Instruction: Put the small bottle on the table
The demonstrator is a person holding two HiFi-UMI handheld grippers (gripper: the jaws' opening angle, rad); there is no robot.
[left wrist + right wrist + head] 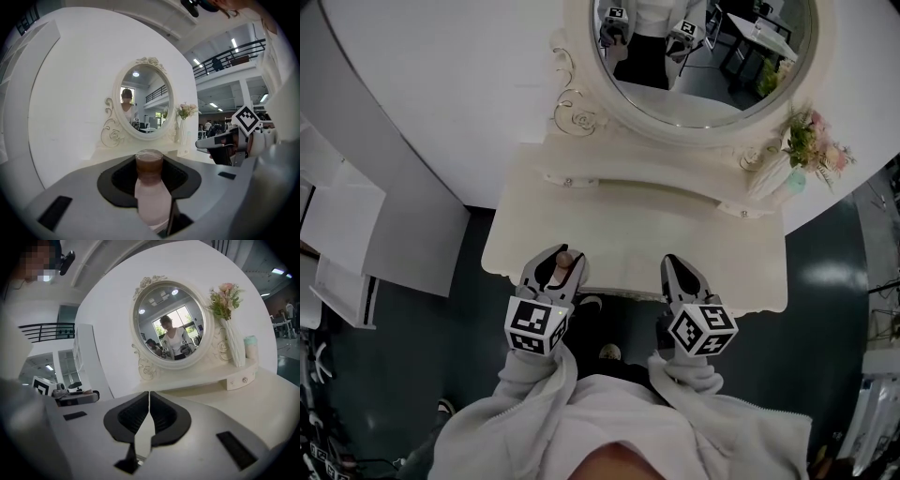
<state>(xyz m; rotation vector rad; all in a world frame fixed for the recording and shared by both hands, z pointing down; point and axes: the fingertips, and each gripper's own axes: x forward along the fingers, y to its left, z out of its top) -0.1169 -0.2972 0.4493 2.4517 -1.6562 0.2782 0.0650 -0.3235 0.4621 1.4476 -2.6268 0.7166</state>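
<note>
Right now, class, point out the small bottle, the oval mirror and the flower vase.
small bottle (152, 200), left gripper view, pale body.
oval mirror (169, 326), right gripper view, glass centre.
flower vase (233, 348), right gripper view, white body.

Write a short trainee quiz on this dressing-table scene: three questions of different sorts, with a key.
1. True or false: the right tongs are shut with nothing between them.
2. What do the left tongs grip? A) a small bottle B) a hairbrush C) a cup
3. Fill in: in the right gripper view, the vase of flowers stands to the ___ of the mirror.
Key: 1 true; 2 A; 3 right.
</note>
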